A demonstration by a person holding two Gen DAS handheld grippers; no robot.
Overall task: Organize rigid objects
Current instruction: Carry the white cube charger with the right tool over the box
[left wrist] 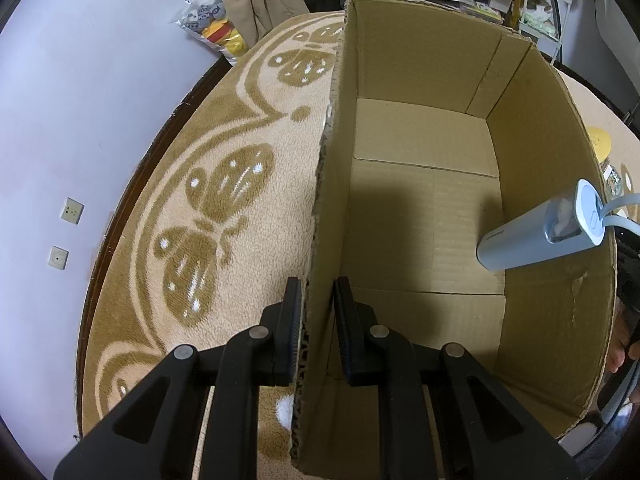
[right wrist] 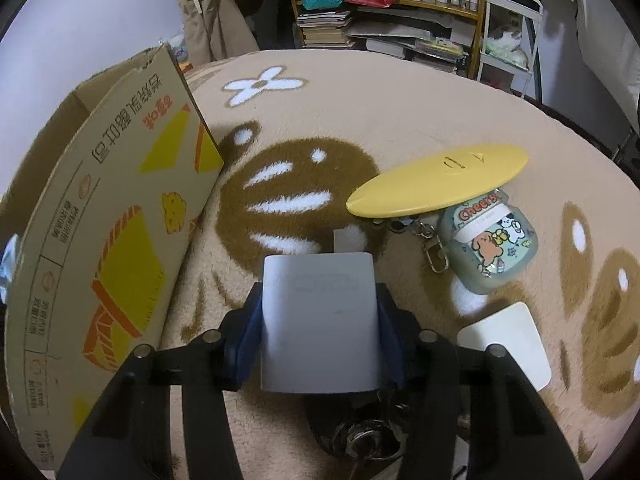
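Note:
My left gripper (left wrist: 317, 300) is shut on the near left wall of an open cardboard box (left wrist: 420, 208), one finger outside, one inside. The box is empty; its printed outer side shows in the right wrist view (right wrist: 100, 240). A pale blue-grey device with a strap (left wrist: 540, 232) hangs over the box's right rim, seen from the left wrist. My right gripper (right wrist: 320, 292) is shut on that same blue-grey device (right wrist: 320, 320), held above the rug beside the box. A yellow oval lid (right wrist: 440, 184), a cartoon-print case with a key clip (right wrist: 488, 248) and a white card (right wrist: 508, 340) lie on the rug.
The box stands on a beige rug with brown butterfly patterns (left wrist: 208, 208). A wall with sockets (left wrist: 72, 210) is on the left. Shelves with books and bags (right wrist: 360, 20) and a white metal rack (right wrist: 512, 32) stand behind. Keys (right wrist: 364, 436) lie under my right gripper.

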